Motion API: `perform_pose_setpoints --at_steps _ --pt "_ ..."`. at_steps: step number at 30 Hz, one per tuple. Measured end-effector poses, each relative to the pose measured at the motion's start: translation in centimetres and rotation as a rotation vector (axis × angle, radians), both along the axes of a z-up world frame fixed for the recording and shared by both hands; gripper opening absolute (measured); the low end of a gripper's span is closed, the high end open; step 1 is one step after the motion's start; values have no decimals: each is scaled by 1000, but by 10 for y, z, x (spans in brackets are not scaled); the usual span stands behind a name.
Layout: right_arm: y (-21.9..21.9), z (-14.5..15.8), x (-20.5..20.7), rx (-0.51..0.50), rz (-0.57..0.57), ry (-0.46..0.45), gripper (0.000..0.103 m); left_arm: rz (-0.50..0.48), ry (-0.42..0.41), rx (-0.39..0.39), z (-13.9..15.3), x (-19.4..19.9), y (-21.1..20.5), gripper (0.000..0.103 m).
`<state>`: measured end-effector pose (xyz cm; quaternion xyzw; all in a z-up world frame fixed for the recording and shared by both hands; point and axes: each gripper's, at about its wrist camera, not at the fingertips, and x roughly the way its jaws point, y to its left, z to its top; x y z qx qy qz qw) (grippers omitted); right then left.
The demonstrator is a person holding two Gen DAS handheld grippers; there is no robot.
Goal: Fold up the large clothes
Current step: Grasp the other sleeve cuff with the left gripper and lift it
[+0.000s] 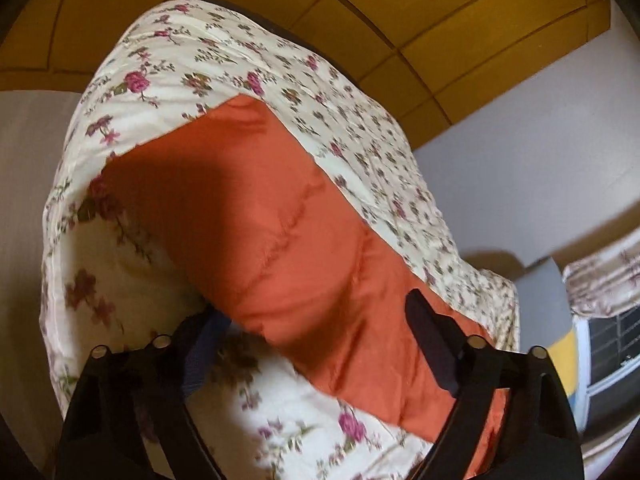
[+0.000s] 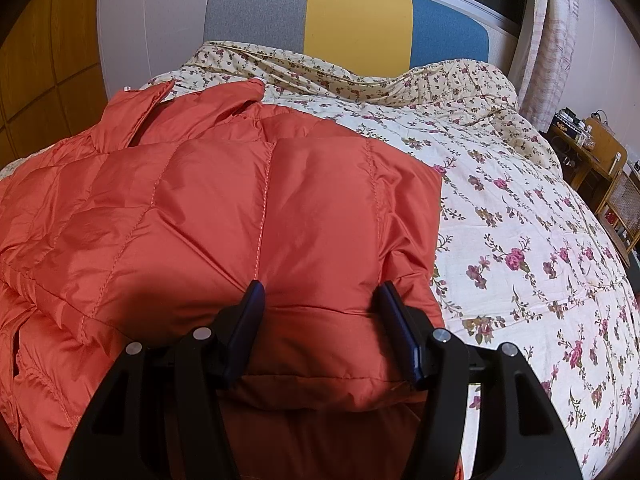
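Right gripper [image 2: 320, 292] sits at the near edge of an orange quilted down jacket [image 2: 224, 216], its two dark fingers apart with a puffy ridge of the jacket bulging up between them; whether the pads actually press that ridge cannot be told. The jacket lies partly folded on a bed covered by a cream quilt printed with pink flowers [image 2: 520, 248], towards the bed's left side, its collar pointing at the grey, yellow and blue headboard [image 2: 352, 20]. Its long axis runs from the near edge of the bed away towards the headboard. Left gripper [image 1: 320, 340] has its fingers spread wide, with a strip of the orange fabric showing between them and no grip on it. Judging by both views, each gripper is close to the jacket, the right one directly at its near hem.
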<state>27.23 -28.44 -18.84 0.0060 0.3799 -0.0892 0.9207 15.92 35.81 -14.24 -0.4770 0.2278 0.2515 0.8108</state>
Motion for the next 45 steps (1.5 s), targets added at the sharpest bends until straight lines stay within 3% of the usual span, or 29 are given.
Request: perform_pose_setpoints --at_steps 3,5,7,10,14,19,31,40,45 --pt "0 0 0 0 0 0 60 23 32 40 -1 8 1 74" --pt "0 0 0 -1 0 0 60 48 78 64 -2 13 2 48" --pt "0 0 0 -1 1 0 60 70 114 65 -4 16 5 32" --pt "-1 0 0 1 0 -1 60 71 121 105 7 20 -3 16" --pt "0 0 0 0 0 -1 60 59 76 250 39 26 -29 15" --pt "-1 0 0 0 0 -1 60 -38 2 463 79 35 -78 15" --pt "0 0 0 0 0 -2 60 -344 -117 833 113 58 -212 15" --pt "-1 0 0 1 0 -3 60 -536 -224 998 124 61 -307 15" --pt "-1 0 0 1 0 -3 60 -631 -239 1014 115 67 -347 15"
